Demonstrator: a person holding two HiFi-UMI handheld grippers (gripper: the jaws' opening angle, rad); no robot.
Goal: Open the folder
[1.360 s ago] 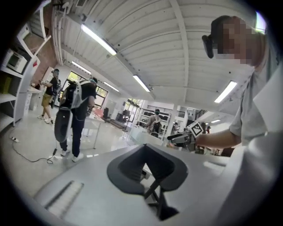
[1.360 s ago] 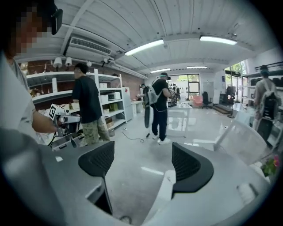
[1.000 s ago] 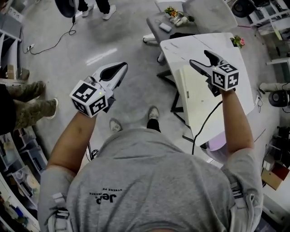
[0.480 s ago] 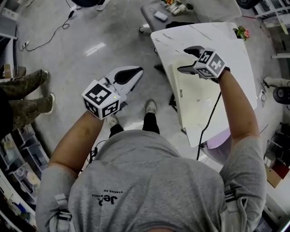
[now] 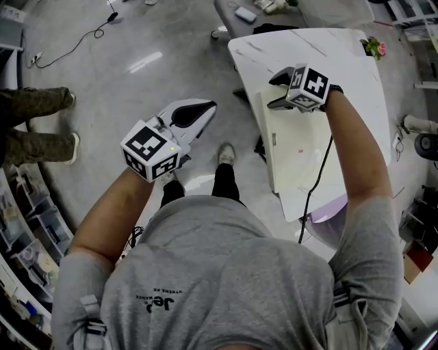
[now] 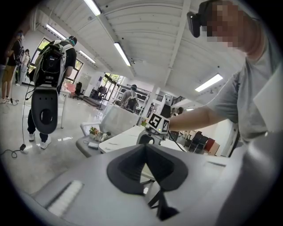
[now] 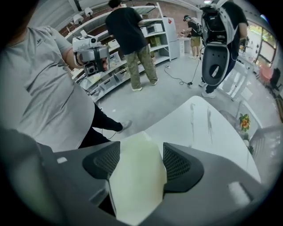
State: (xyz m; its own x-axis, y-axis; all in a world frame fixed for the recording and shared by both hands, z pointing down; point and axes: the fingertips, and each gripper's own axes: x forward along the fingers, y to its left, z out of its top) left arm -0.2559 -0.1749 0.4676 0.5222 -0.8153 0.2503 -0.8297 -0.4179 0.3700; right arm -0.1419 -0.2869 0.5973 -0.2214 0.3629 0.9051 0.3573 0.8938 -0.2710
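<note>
A pale cream folder [image 5: 301, 150] lies shut on the white table [image 5: 342, 55], its long side running along the table's left edge. My right gripper [image 5: 277, 90] hangs over the folder's far end and points steeply down. Its jaws have just been closing. In the right gripper view the folder [image 7: 137, 185] fills the gap between the two dark pads of this gripper [image 7: 141, 152], and neither pad presses on it. My left gripper [image 5: 195, 113] hovers over the floor to the left of the table, its pads together, holding nothing [image 6: 146, 152].
A small flower [image 5: 374, 46] sits at the table's far right corner. A grey bench [image 5: 236, 17] with small items stands beyond the table. A person's legs [image 5: 34, 130] are at the left, near shelving. A cable [image 5: 68, 48] crosses the floor. Other people [image 7: 128, 39] stand by shelves.
My right gripper has dropped to the folder's far end and tipped downward, its jaws narrower than before. My left gripper moved right towards the table, then held still.
</note>
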